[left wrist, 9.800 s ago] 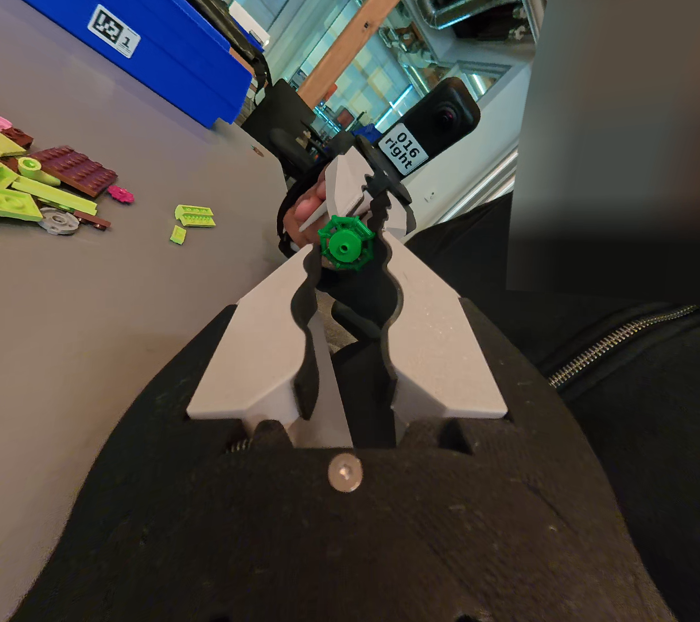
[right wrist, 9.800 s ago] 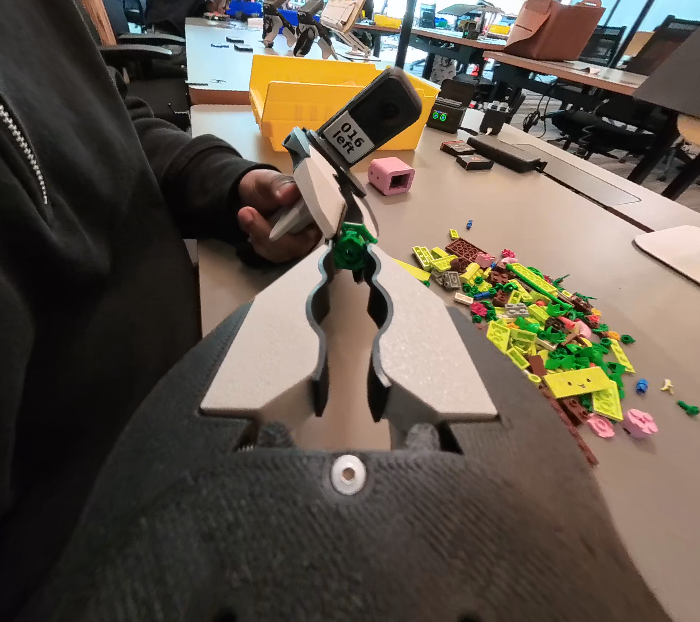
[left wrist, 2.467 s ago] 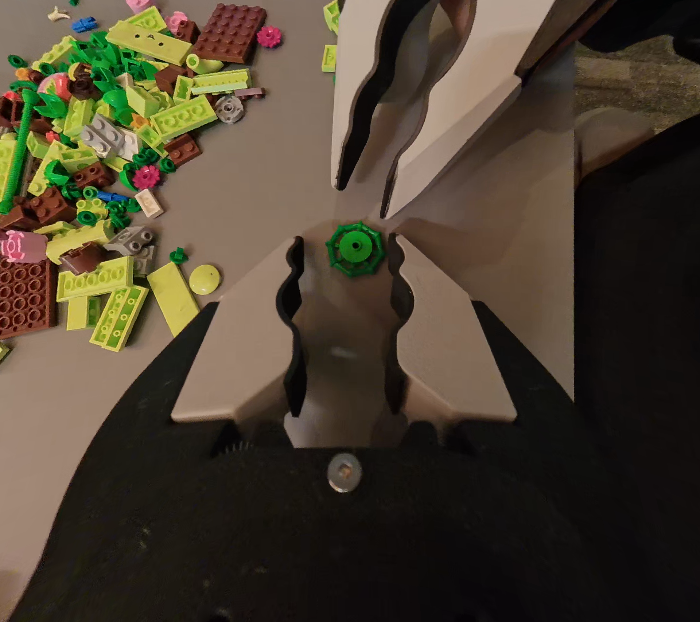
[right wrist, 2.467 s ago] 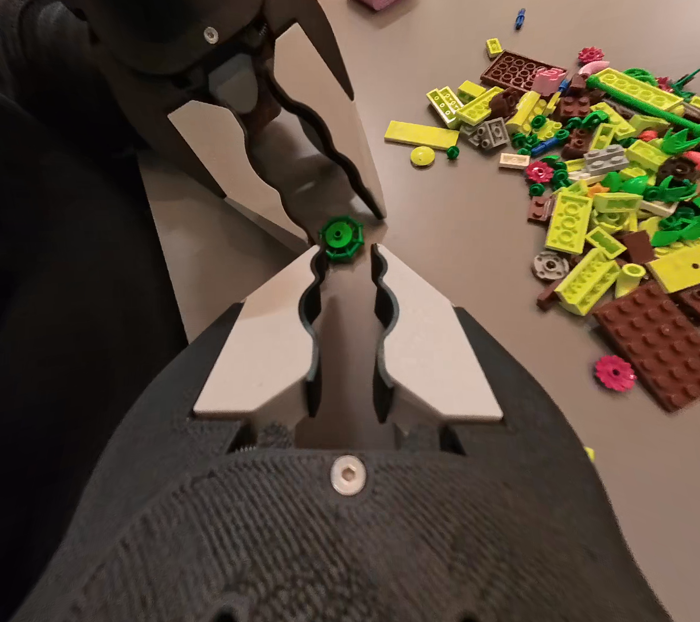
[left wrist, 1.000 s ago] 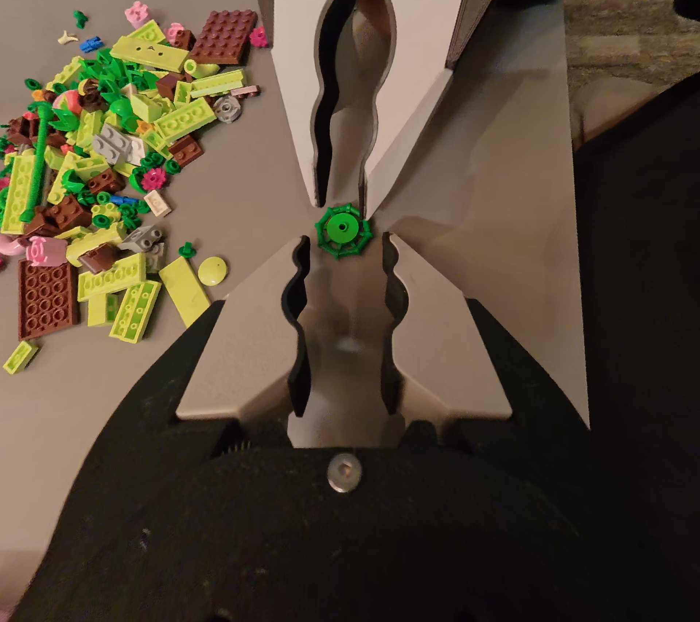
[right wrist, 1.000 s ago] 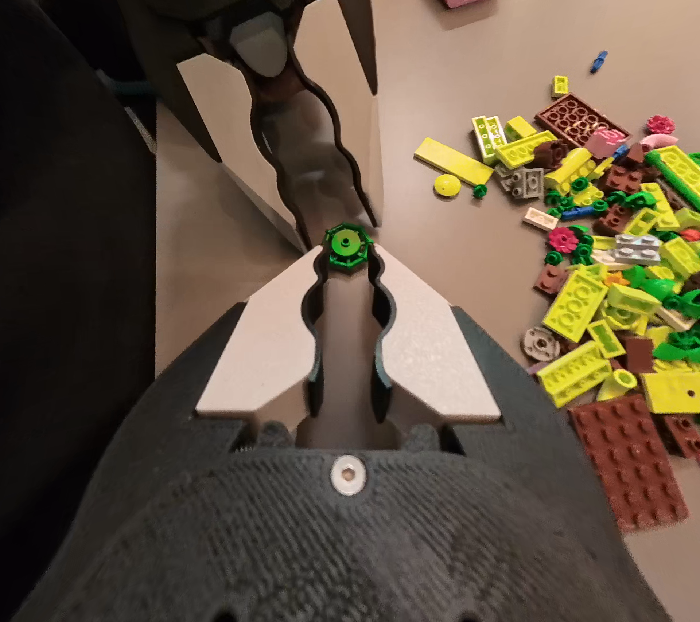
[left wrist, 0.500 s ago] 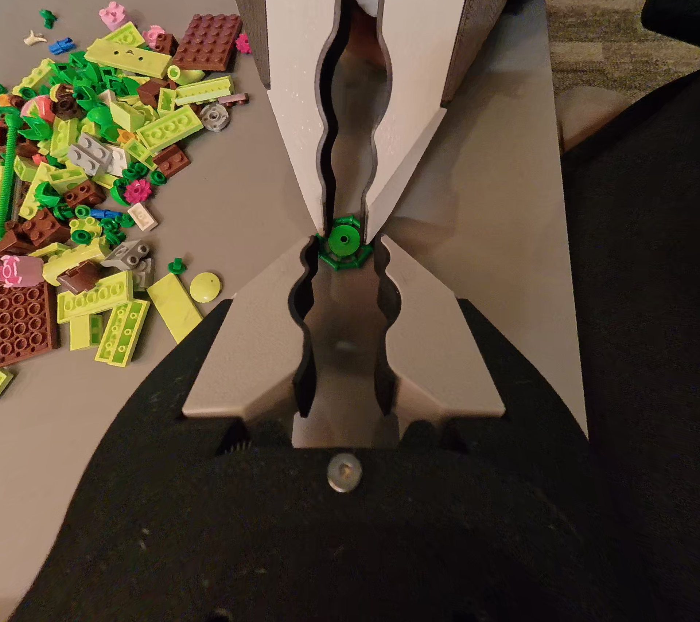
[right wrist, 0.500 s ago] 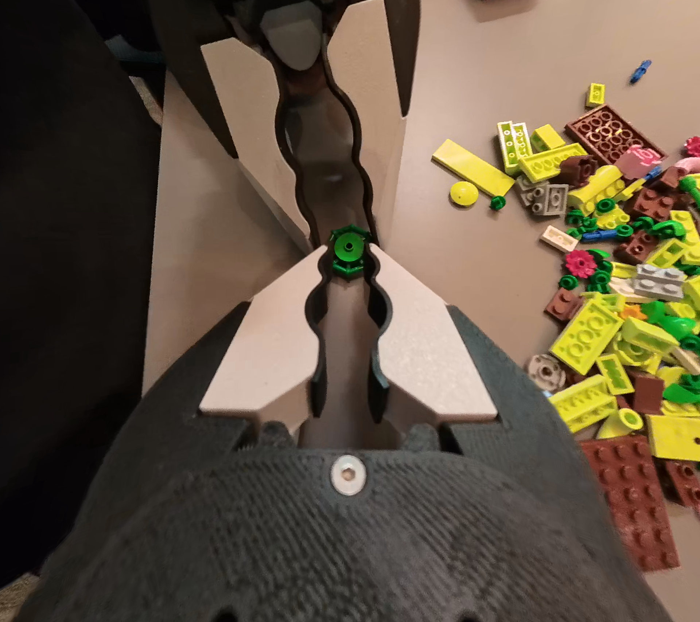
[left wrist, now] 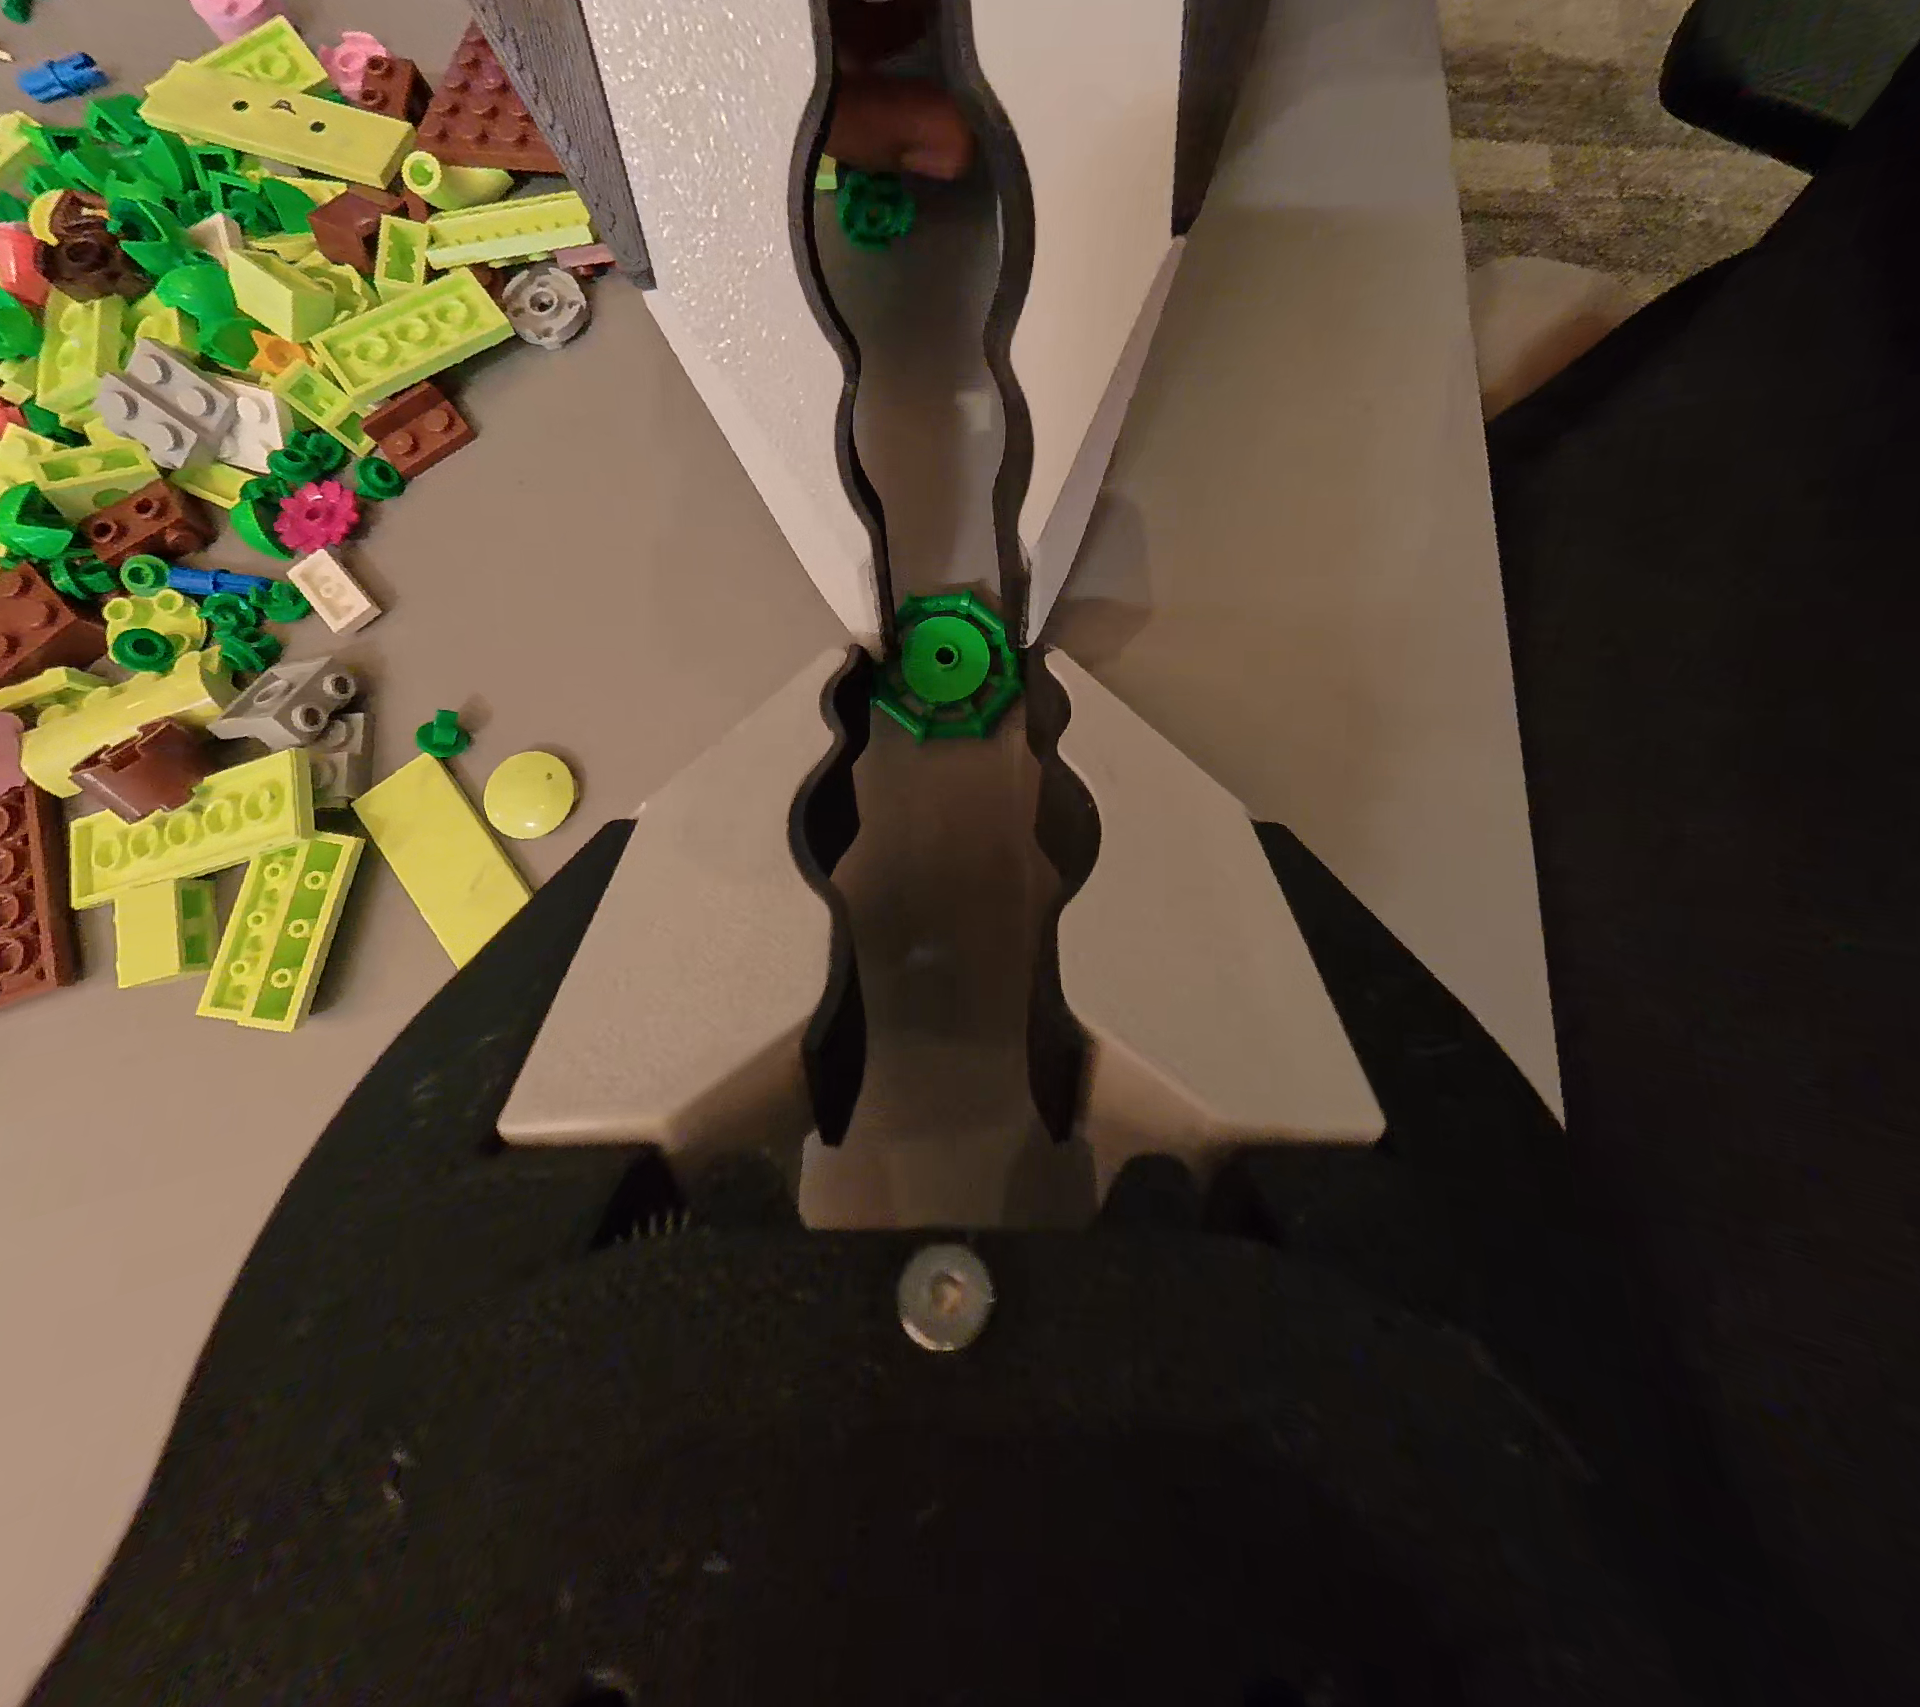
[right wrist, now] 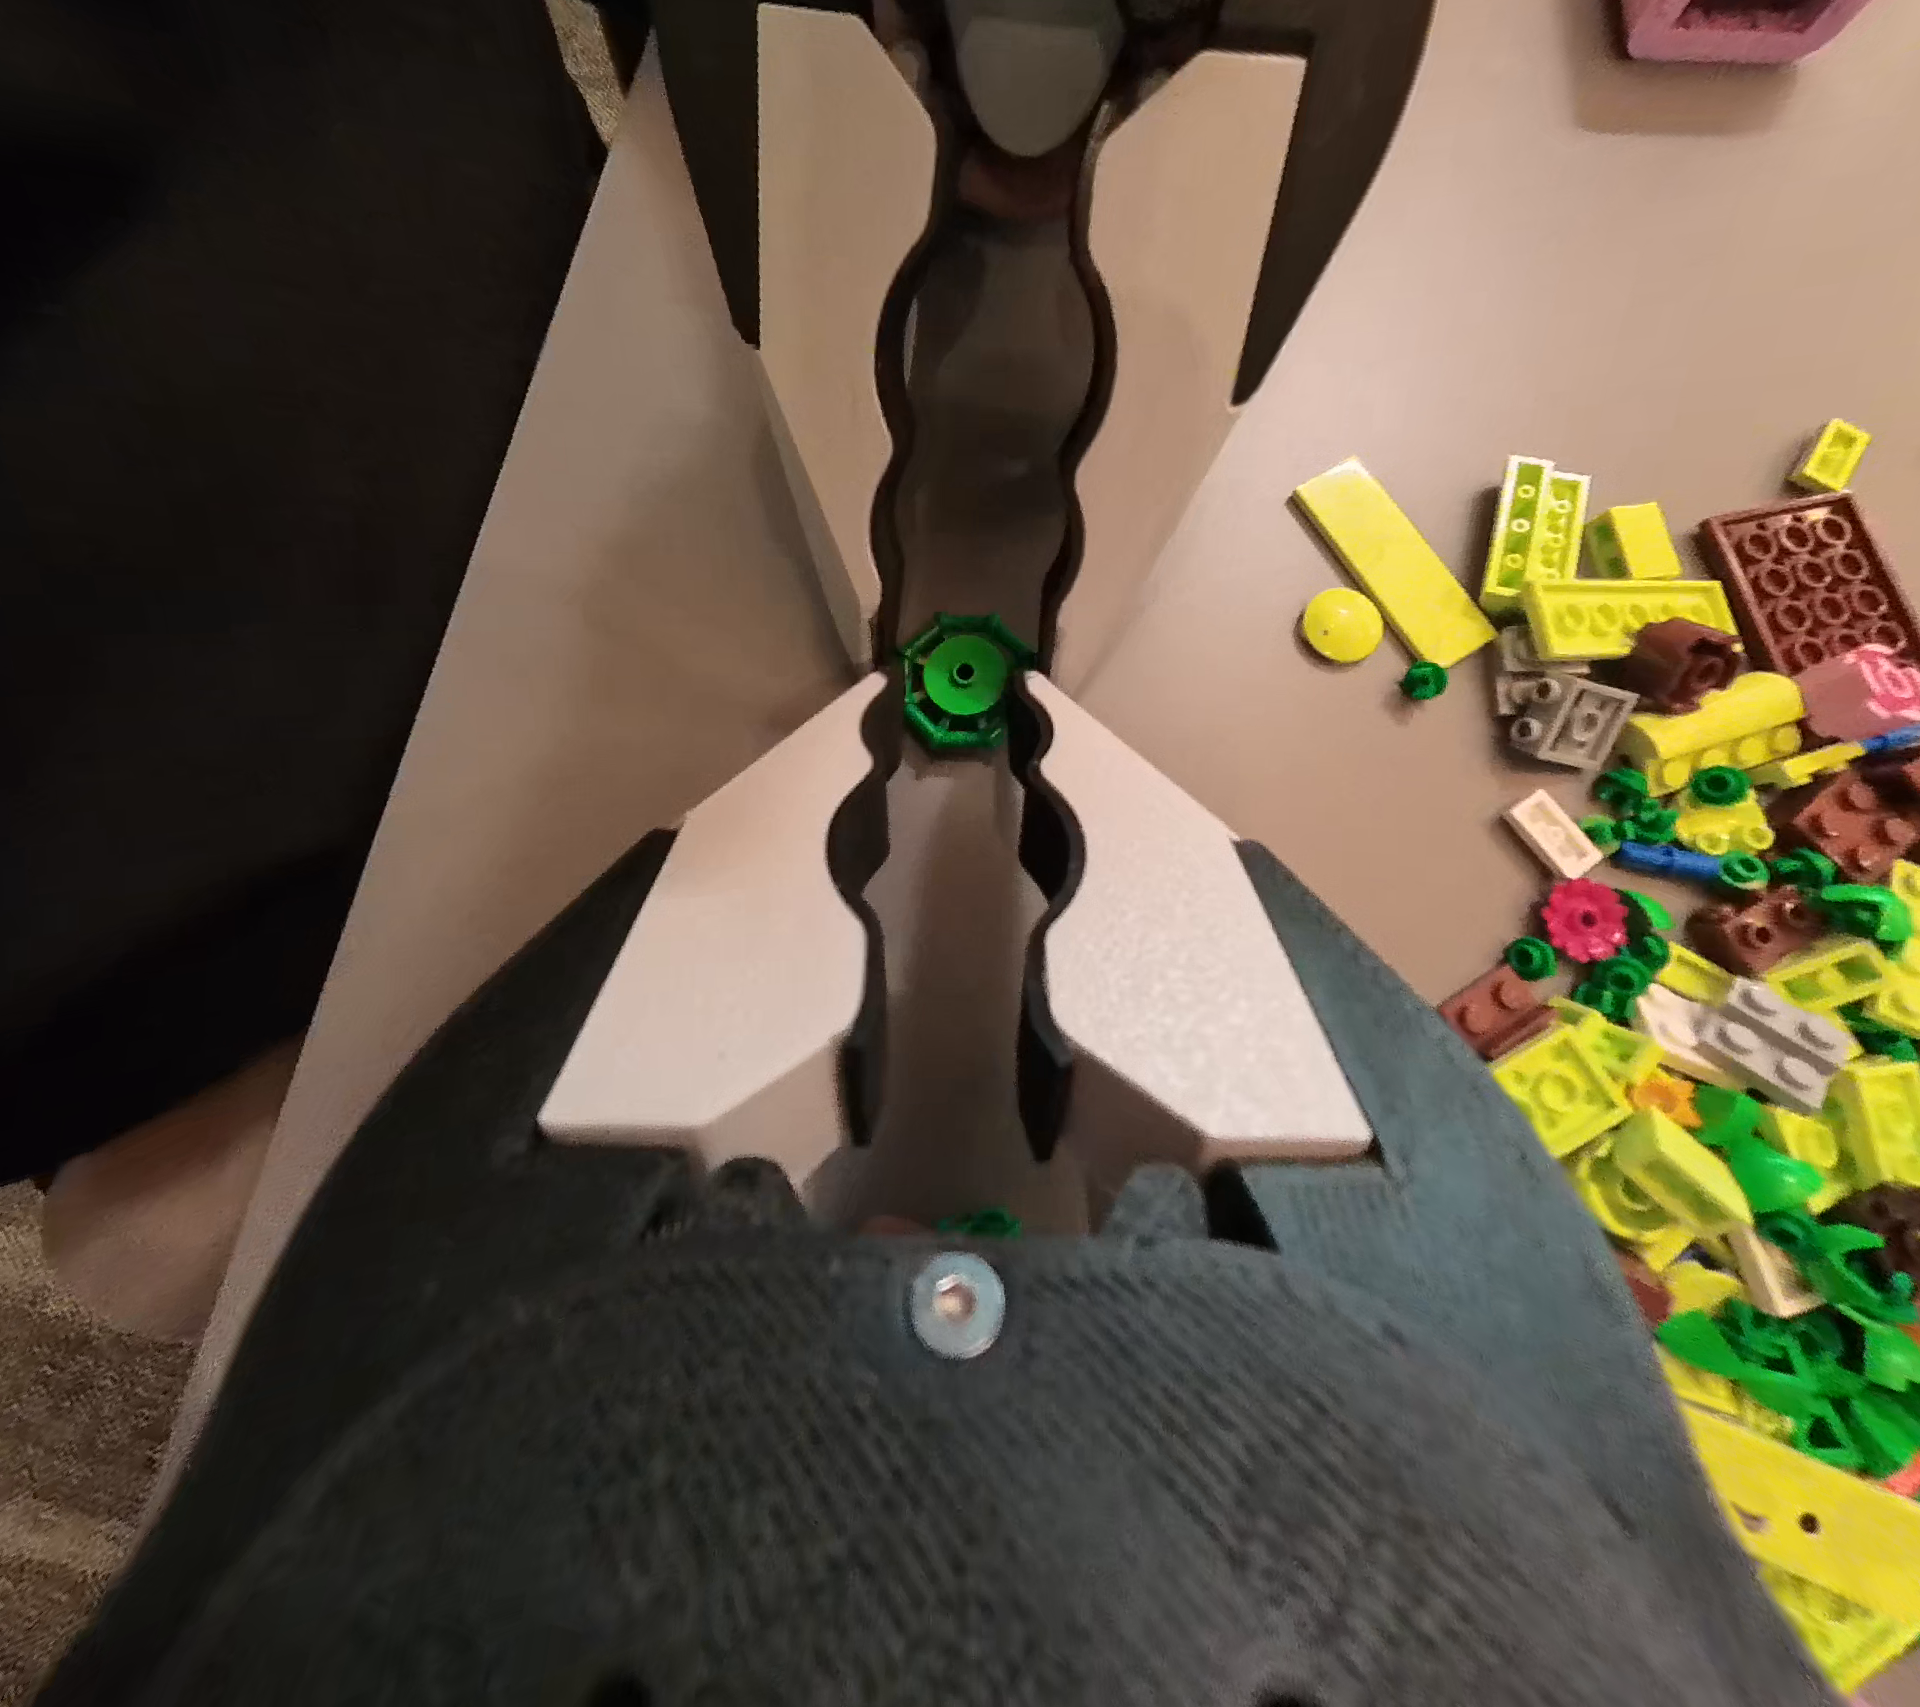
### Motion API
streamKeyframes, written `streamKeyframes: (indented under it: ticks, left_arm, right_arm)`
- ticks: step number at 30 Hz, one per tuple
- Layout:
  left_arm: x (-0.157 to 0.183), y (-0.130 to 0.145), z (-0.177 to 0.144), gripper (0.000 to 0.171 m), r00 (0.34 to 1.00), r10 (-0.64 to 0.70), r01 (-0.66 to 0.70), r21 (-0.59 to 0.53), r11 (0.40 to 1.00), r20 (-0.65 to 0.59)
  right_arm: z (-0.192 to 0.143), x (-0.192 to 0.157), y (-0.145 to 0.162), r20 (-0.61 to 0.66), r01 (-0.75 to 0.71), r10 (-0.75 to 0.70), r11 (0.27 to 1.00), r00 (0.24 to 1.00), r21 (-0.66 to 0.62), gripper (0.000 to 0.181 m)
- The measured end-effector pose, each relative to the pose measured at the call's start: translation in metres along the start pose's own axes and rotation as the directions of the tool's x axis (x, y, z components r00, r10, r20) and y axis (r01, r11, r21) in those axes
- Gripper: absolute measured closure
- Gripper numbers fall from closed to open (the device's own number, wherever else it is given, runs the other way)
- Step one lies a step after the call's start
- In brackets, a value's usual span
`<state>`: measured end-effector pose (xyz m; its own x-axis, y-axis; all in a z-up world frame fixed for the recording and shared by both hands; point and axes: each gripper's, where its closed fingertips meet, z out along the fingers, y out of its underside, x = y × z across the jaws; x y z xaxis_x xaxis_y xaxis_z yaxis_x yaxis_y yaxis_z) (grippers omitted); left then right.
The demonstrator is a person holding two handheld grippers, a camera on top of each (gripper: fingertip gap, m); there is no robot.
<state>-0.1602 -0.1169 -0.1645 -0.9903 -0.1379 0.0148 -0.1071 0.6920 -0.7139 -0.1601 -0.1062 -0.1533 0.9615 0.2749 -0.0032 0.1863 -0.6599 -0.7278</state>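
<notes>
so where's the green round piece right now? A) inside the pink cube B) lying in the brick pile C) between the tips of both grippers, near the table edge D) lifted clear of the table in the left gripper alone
C: the green round piece sits between the tips of the left gripper and the right gripper, which meet nose to nose, apart from the brick pile.

The left gripper (left wrist: 943, 689) and right gripper (right wrist: 954, 697) meet tip-to-tip (jaws narrowed).

glossy plastic green wheel piece (left wrist: 943, 665); grainy matt grey fingers (left wrist: 717, 919) with dark wavy pads; rough black printed gripper body (right wrist: 935, 1501); smooth matt grey table (left wrist: 582, 535); shiny plastic bricks (right wrist: 1621, 618).
</notes>
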Motion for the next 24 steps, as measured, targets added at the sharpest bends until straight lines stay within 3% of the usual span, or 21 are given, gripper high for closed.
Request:
streamKeyframes:
  ticks: [4,8,13,19,24]
  left_arm:
    - [-0.0002,0.0000,0.0000,0.143,1.000,-0.002,0.002,0.000,1.000,-0.001]
    - [0.0001,0.0002,0.0001,0.142,1.000,0.009,-0.009,-0.002,1.000,0.006]
    - [0.0003,0.0001,0.0001,0.142,1.000,0.008,-0.008,-0.001,1.000,0.003]
    - [0.0000,0.0000,-0.0001,0.142,0.999,0.035,-0.035,-0.001,0.999,0.029]
    - [0.0017,-0.0001,-0.0002,0.142,0.999,0.035,-0.035,0.000,0.999,0.013]
  right_arm:
    - [0.0003,0.0011,-0.0002,-0.018,-0.064,0.064,0.998,0.998,0.005,0.166]
    - [0.0022,0.0020,-0.0009,-0.116,-0.054,0.055,0.998,0.992,0.011,0.169]
    - [0.0019,0.0026,0.0001,-0.157,-0.083,0.073,0.995,0.985,-0.058,0.169]
    - [0.0005,0.0023,0.0015,-0.248,-0.278,0.263,0.960,0.932,-0.027,0.169]
    - [0.0009,0.0008,0.0012,-0.271,-0.326,0.314,0.945,0.910,-0.002,0.170]
